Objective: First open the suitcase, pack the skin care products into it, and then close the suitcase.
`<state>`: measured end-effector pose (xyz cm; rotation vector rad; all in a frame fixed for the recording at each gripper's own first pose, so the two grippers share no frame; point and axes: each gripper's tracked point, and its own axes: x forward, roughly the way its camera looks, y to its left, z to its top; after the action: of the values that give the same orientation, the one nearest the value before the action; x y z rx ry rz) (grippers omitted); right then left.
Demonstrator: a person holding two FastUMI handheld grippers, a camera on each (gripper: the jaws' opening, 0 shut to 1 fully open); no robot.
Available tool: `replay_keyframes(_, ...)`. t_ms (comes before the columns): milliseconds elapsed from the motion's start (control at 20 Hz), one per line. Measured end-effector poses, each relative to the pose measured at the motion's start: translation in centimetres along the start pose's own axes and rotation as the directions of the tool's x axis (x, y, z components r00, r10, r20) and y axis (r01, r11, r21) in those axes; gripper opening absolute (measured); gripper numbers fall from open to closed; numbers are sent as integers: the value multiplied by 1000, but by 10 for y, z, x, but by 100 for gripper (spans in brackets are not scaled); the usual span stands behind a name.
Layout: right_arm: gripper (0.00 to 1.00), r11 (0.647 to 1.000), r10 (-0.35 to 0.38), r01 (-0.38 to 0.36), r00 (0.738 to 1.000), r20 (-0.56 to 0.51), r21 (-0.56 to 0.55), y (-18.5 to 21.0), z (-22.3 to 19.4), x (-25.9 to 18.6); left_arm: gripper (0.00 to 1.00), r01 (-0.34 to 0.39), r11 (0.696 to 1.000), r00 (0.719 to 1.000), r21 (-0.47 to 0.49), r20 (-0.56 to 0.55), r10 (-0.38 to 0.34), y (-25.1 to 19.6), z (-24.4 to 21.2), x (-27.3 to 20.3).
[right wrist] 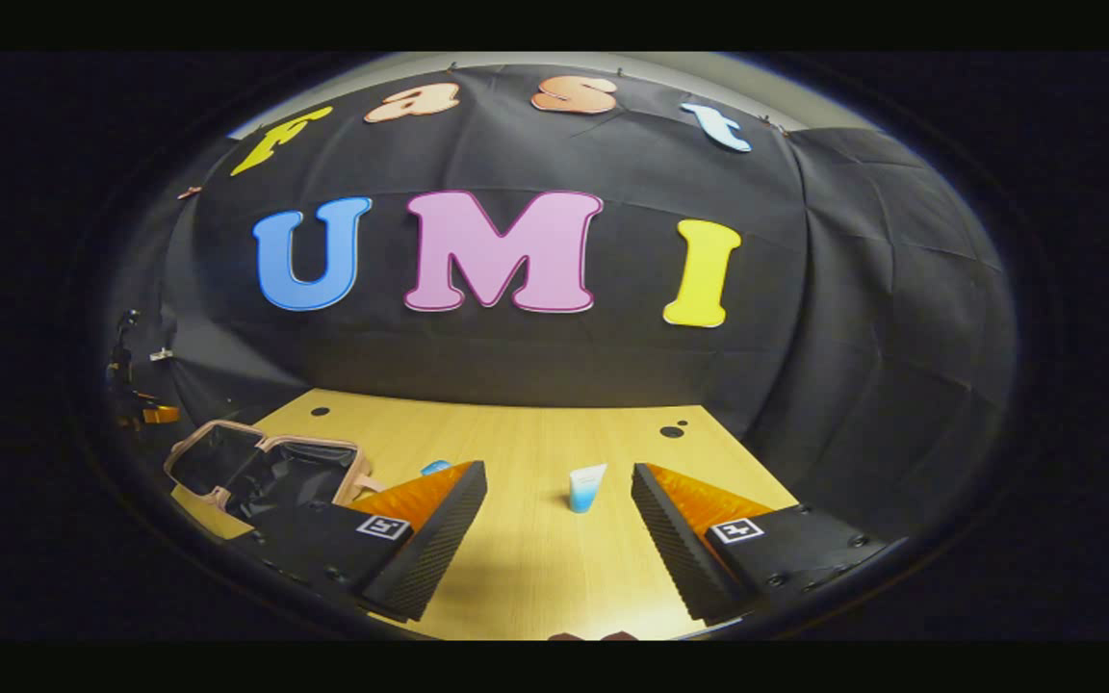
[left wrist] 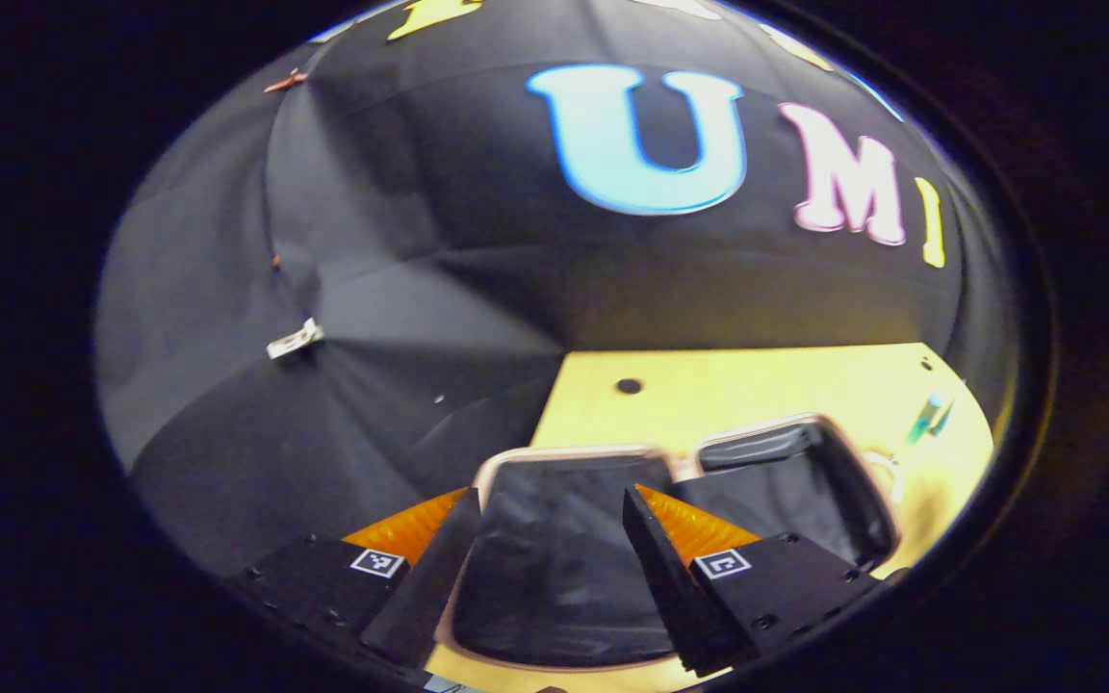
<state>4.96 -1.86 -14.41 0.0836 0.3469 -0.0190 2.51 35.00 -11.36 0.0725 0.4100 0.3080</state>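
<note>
In the left gripper view, the left gripper (left wrist: 554, 539) hangs with fingers spread above the suitcase (left wrist: 805, 481), which lies open on the desk (left wrist: 757, 385). In the right gripper view, the right gripper (right wrist: 559, 520) is spread wide, empty, facing a small tube (right wrist: 586, 487) standing upright on the desk; the open suitcase sits far left, near the desk's edge.

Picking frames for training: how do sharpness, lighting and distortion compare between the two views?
Left gripper view: soft and motion-blurred, the suitcase rim smeared, the table overlit yellow. Right gripper view: sharp, evenly lit, the tube crisp. Fisheye bends the table edges in both.
</note>
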Motion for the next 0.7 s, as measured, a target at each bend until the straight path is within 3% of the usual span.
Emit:
replay_keyframes(150, 96, 1000, -3, 3, 1000, 0, 1, -12, -4, 8, 96, 102, 994, 990, -36, 97, -98, -100, 28, -22)
replay_keyframes(350, 97, 1000, 21, -21, 1000, -15, -14, -18, -14, 25, 96, 214, 976, 974, -50, 89, -209, -225, 26, -20)
replay_keyframes(700, 97, 994, 98, -103, 990, -97, -45, -16, -51, 76, 96, 343, 939, 939, 19, -16, -342, -357, -23, 7)
